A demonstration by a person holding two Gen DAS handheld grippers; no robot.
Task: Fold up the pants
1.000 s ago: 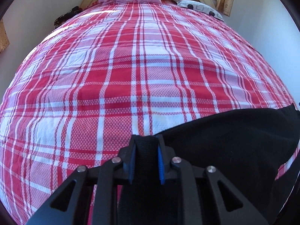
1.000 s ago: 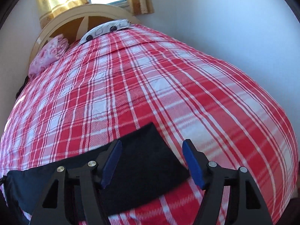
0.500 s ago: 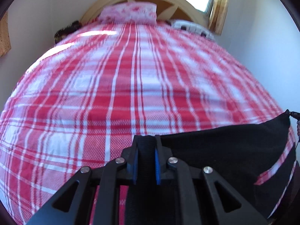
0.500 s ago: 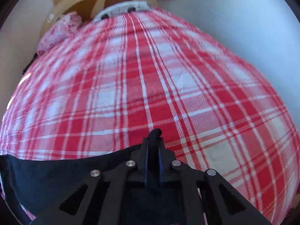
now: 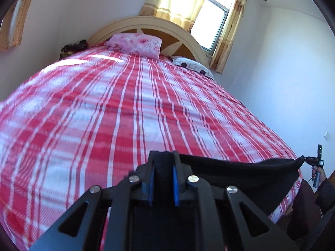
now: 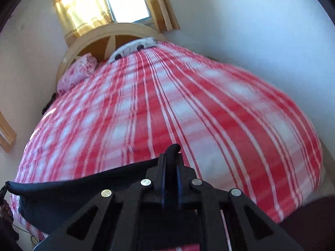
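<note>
1. pants (image 5: 240, 173): black, held up off the near end of the bed (image 5: 125, 108), one edge stretched between both grippers and sagging slightly in the middle; the rest hangs below, out of frame.
2. left gripper (image 5: 162, 179): fingers clamped on a bunched bit of the pants edge, black cloth filling the gap between the blue pads (image 5: 175, 186).
3. right gripper (image 6: 170, 179): fingers pinched on the other end of the same edge; a small nub of cloth pokes out past the tips.
4. step, my read: lift-and-carry phase of a fold, edge taut between two grips, nothing laid down yet. how many folds are already in, can't tell.
5. next move calls for: carry both grips forward together over the plaid cover, keep the edge level and tension even, lower it flat, only then let go.
6. pose: both grippers aimed up the bed toward the headboard (image 5: 146, 24), pitched slightly up, well apart across the bed's width. motion blur in both views.
7. risk: uneven tension skews the fold.
</note>
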